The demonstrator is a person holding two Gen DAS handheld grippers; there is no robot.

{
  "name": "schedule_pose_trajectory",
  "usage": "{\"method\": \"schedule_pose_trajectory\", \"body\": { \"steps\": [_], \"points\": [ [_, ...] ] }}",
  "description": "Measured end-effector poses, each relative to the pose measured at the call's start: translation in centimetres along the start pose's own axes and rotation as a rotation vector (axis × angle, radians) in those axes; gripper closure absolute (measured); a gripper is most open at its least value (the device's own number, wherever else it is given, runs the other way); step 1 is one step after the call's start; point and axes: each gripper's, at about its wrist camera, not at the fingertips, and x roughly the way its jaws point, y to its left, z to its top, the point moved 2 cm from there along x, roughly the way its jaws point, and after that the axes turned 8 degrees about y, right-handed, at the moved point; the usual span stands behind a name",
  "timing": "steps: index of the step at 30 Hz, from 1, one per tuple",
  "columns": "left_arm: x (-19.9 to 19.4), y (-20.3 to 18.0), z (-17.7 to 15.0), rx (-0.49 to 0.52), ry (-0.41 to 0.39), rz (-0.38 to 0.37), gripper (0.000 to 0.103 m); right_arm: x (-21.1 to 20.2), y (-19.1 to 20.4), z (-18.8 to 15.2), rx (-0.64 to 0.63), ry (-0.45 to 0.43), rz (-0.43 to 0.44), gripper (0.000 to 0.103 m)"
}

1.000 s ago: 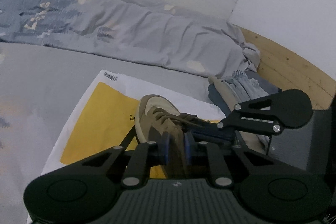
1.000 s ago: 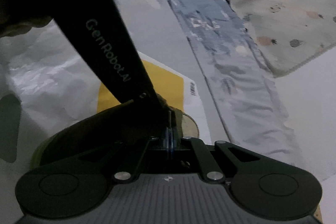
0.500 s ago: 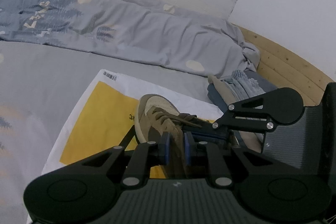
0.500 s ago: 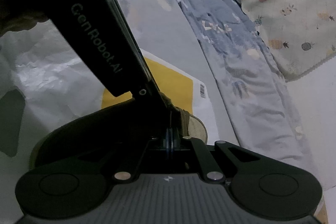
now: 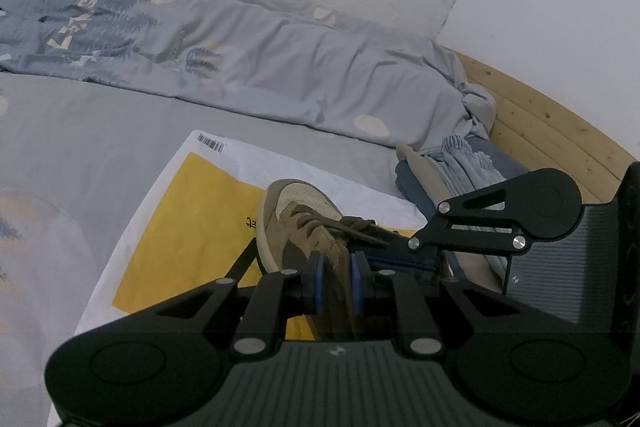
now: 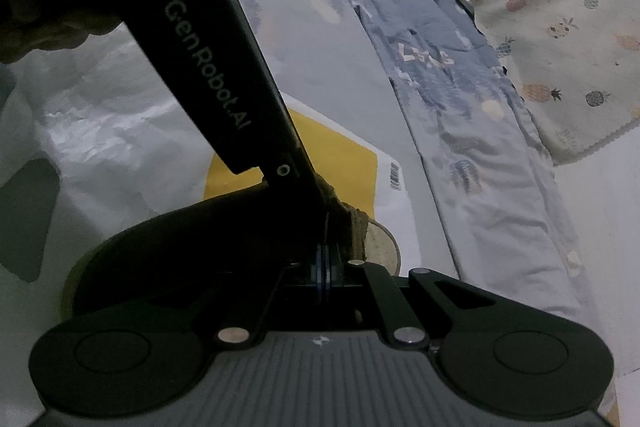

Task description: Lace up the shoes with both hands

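1. On the bed, a brown suede shoe [image 5: 298, 223] with a pale toe cap sits on a yellow-and-white mailer bag [image 5: 192, 211]; toe points away from the left wrist camera.
2. Left gripper [image 5: 335, 281]: blue pads pinch the brown side wall of the shoe near its collar, a narrow gap between them filled by the suede.
3. Right gripper [image 6: 323, 269]: blue pads pressed flat together right at the shoe's lacing. A thin dark strand rises from between the tips, likely the lace, but the view is too dark to tell for sure.
4. Brown laces [image 5: 352, 227] cross the tongue; one strand runs toward the right gripper's tips, as seen from the left wrist.
5. From the right wrist, the black body of the left gripper, lettered "GenRobot.AI", slants across the view and hides most of the shoe; only the toe end shows.
6. Blue-grey printed duvet [image 5: 240, 67] lies bunched beyond the mailer; folded clothes [image 5: 452, 171] sit just beside the shoe, near a pine bed frame [image 5: 552, 135].
7. Pineapple-print cloth [image 6: 560, 27] hangs on the wall behind the duvet.
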Motion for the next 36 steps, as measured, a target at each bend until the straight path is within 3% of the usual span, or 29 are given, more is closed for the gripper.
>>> {"method": "schedule_pose_trajectory", "body": {
  "steps": [36],
  "points": [
    [-0.1,0.5,0.1,-0.015,0.004,-0.004,0.091,1.0,-0.9,0.5,-0.020,0.013,0.008,0.103]
  ]
}}
